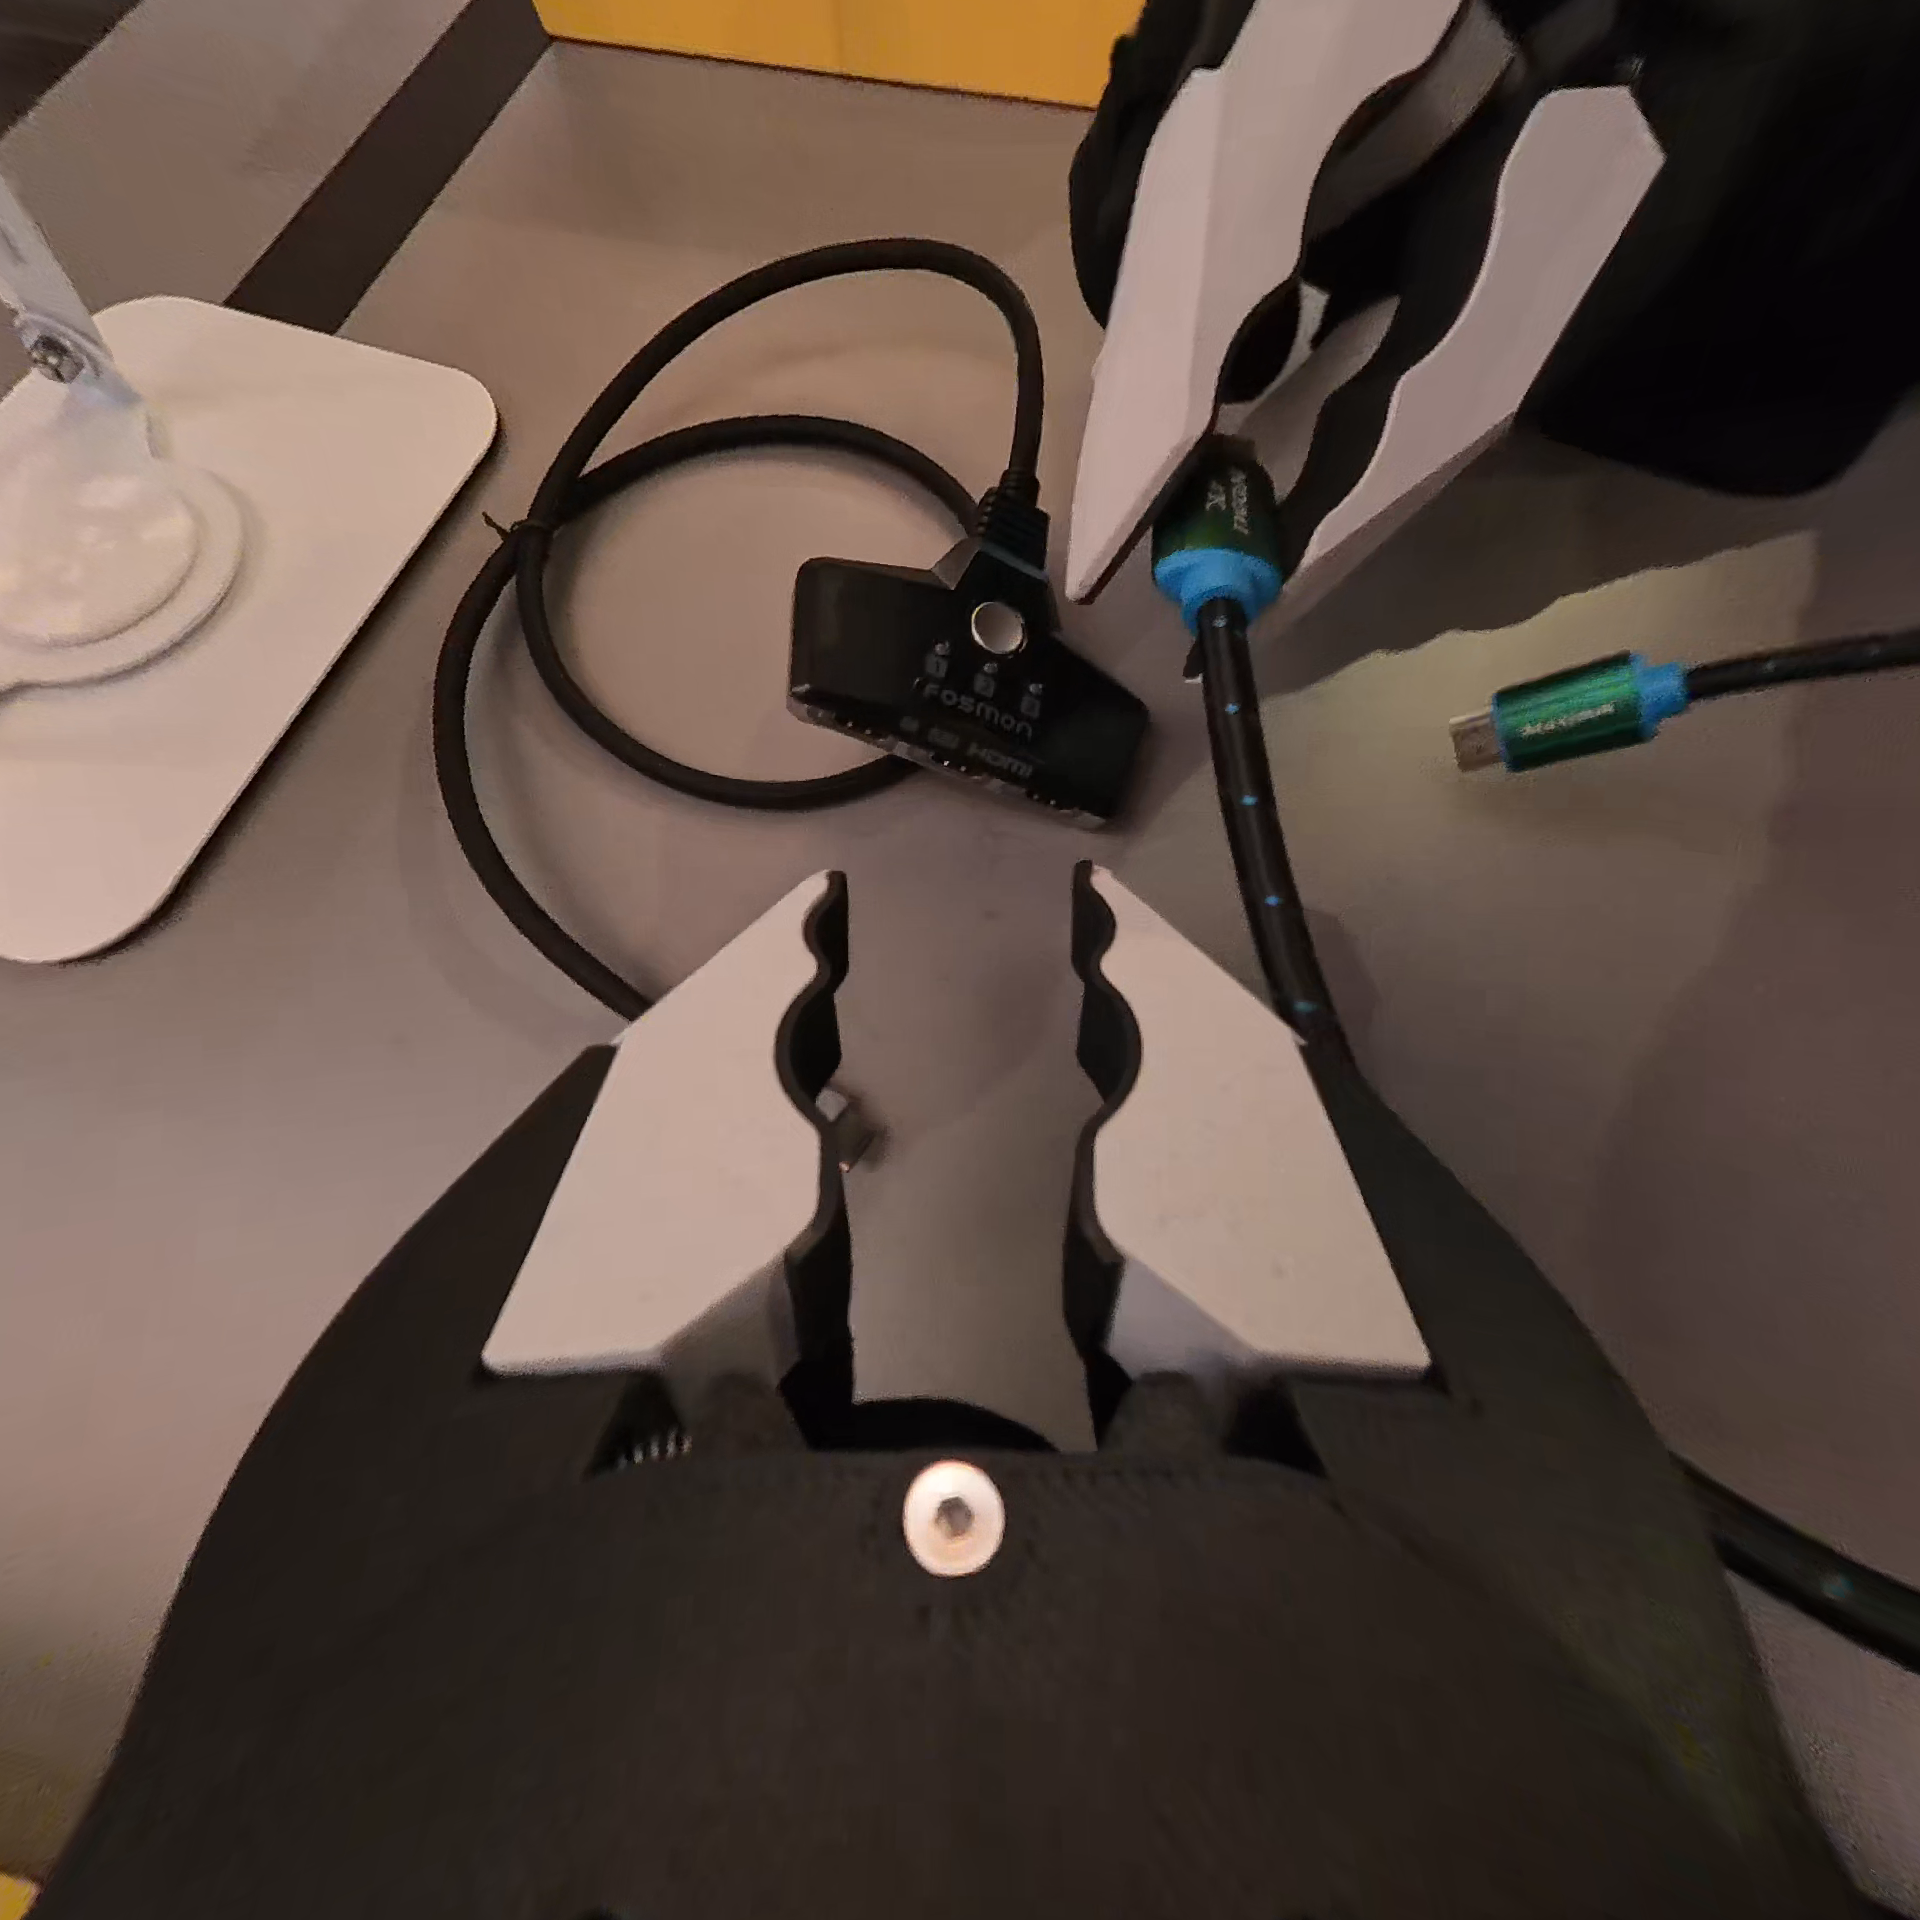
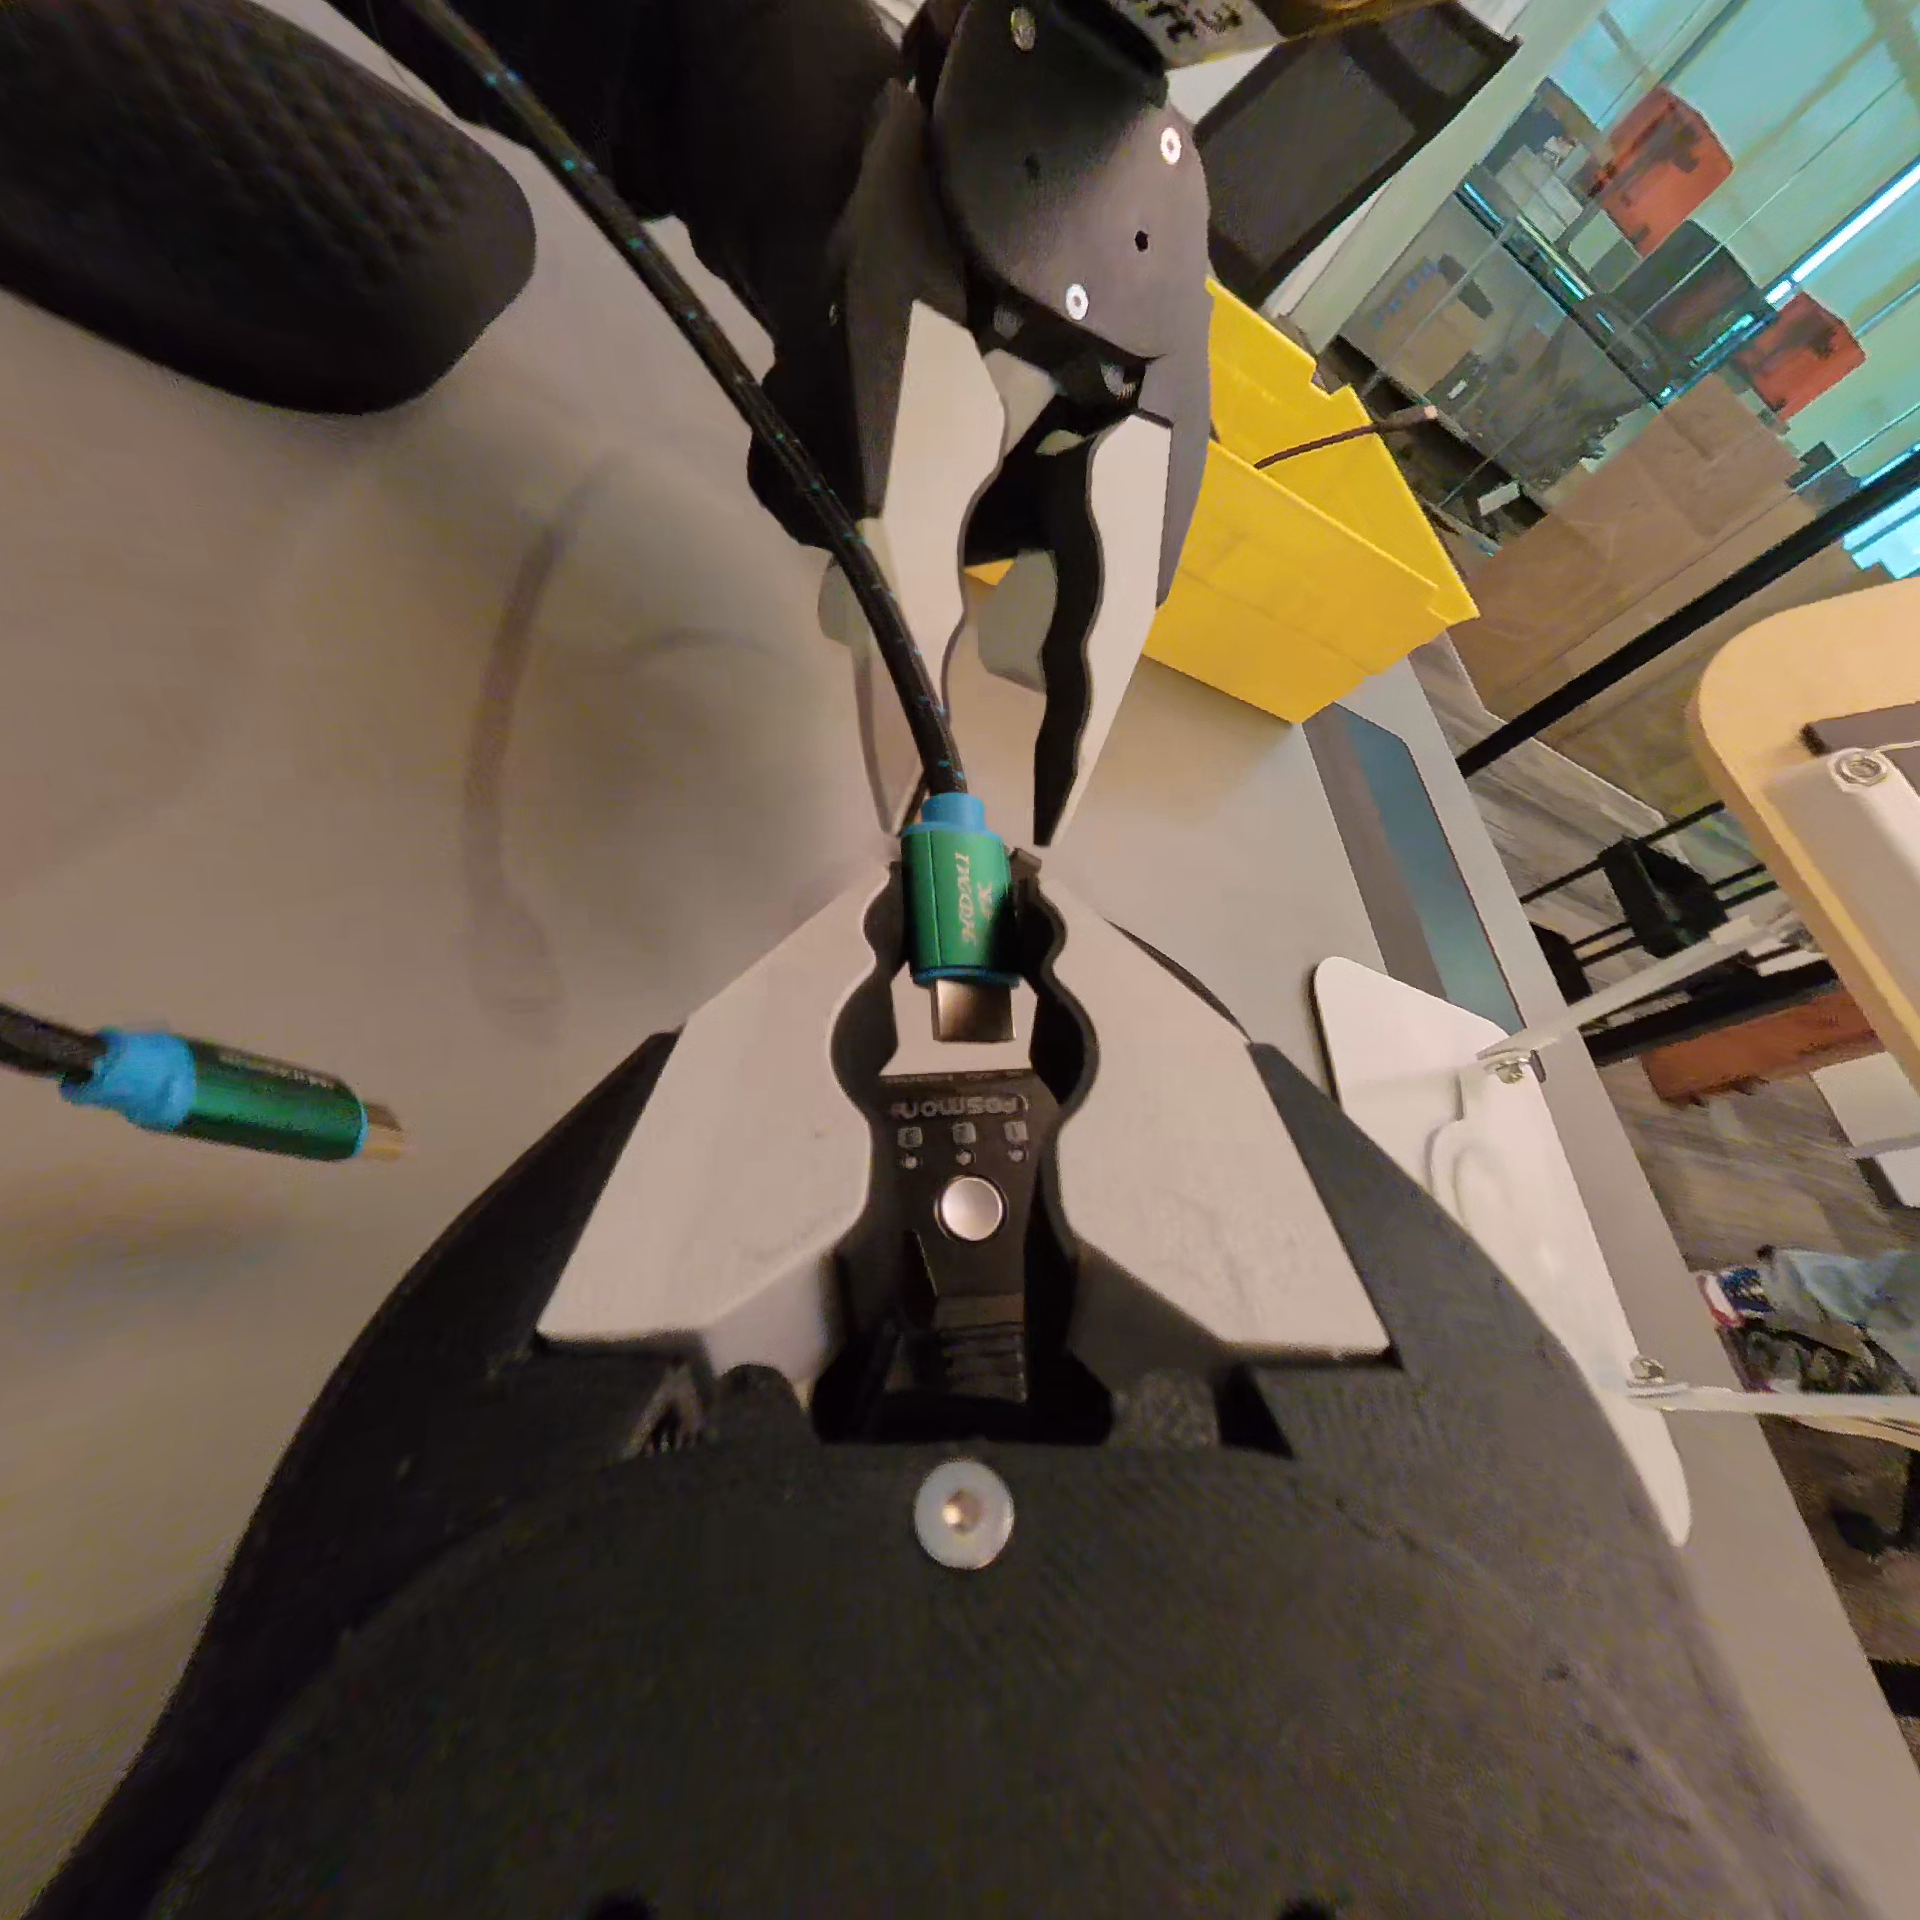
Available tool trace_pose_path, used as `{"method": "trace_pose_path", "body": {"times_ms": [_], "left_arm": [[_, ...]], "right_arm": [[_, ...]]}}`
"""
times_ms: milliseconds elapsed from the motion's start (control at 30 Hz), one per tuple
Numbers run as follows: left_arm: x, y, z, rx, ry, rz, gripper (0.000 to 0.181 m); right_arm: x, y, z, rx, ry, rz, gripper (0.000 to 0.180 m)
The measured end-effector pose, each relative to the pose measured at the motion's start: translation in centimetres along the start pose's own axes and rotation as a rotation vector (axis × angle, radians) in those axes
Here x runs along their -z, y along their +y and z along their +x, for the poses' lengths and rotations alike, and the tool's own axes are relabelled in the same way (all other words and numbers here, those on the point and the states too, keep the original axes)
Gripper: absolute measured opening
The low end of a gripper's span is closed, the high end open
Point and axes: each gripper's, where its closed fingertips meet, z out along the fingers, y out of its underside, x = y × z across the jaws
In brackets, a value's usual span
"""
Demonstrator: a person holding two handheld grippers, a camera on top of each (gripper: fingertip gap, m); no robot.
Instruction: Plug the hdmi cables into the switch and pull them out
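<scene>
Right claw (image 2: 956, 935): clenched on a green plug (image 2: 956, 909), held at the fingertips, metal tip pointing back toward the camera. The left view shows the same plug (image 1: 1216, 530) between the right claw's (image 1: 1195, 561) fingers, its braided cable (image 1: 1262, 831) trailing past the left claw's right finger.

Left claw (image 1: 961, 894): released, nothing between its fingers.

Switch (image 1: 966, 691): on the table (image 1: 1558, 1039), just ahead of the left fingertips, ports toward them, all vacant as far as visible. Its black lead (image 1: 582, 644) loops left of it. In the right view the switch (image 2: 961, 1153) appears beyond the gripped plug, apart from its tip.

Second plug (image 1: 1558, 717): loose on the table, right of the switch. Only the right view shows the yellow bin (image 2: 1309, 582) behind the left claw (image 2: 987, 821).
</scene>
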Motion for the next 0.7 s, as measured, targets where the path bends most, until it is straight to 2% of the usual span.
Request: {"method": "trace_pose_path", "body": {"times_ms": [167, 300, 533, 700], "left_arm": [[-0.8, -0.1, 0.6, -0.016, 0.015, 0.013, 0.054], [-1.5, 0.3, 1.0, -0.033, 0.001, 0.01, 0.055], [-0.8, -4.0, 2.4, 0.024, 0.048, 0.231, 0.055], [-0.1, -5.9, 3.3, 0.032, 0.075, 0.326, 0.049]], "right_arm": [[0.3, -0.9, 0.1, -0.053, -0.014, 0.06, 0.018], [0.9, -1.0, 0.9, -0.09, -0.001, 0.082, 0.018], [0.4, 0.1, 0.3, -0.101, -0.037, 0.031, 0.019], [0.3, 0.4, 0.1, -0.122, -0.058, 0.017, 0.018]]}}
